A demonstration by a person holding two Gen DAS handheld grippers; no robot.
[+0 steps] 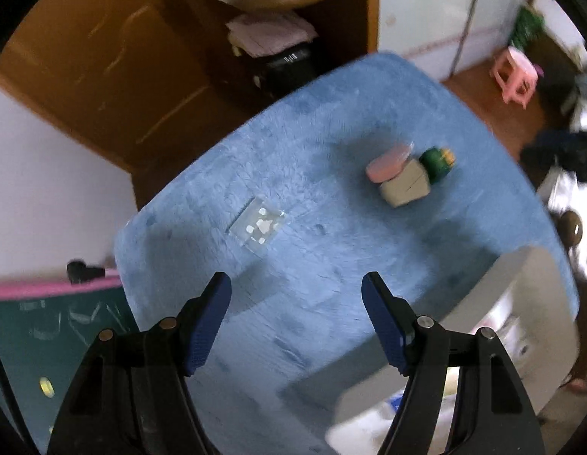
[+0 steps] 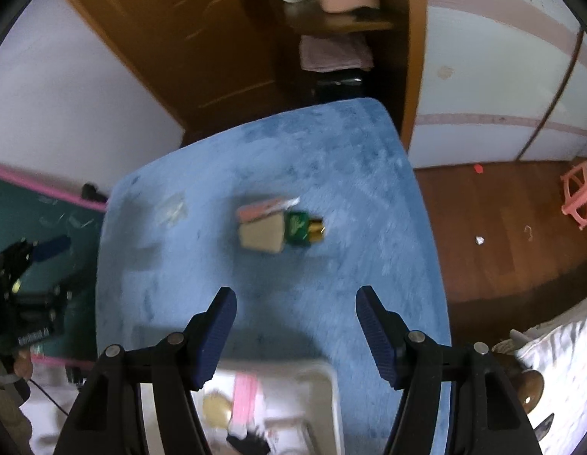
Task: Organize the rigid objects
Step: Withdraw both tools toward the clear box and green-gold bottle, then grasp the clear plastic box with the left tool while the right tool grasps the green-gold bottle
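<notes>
On the blue cloth-covered table [image 1: 331, 265] lie a clear plastic case [image 1: 257, 224] with white bits inside, a pink oblong box [image 1: 388, 162], a grey box [image 1: 405, 185] and a green box [image 1: 437, 163] huddled together. My left gripper [image 1: 296, 284] is open and empty above the table's near part. In the right wrist view the same cluster shows: pink box [image 2: 261, 208], grey box [image 2: 261, 236], green box [image 2: 299, 229]; the clear case [image 2: 170, 208] is blurred. My right gripper [image 2: 295, 297] is open and empty, short of the cluster.
A white storage bin [image 2: 324, 386] with several items sits at the table's near edge, also in the left wrist view [image 1: 521, 303]. A wooden cabinet [image 1: 104, 76] stands behind. A pink stool [image 2: 579, 193] stands on the wood floor at right. A green board [image 2: 35, 227] lies left.
</notes>
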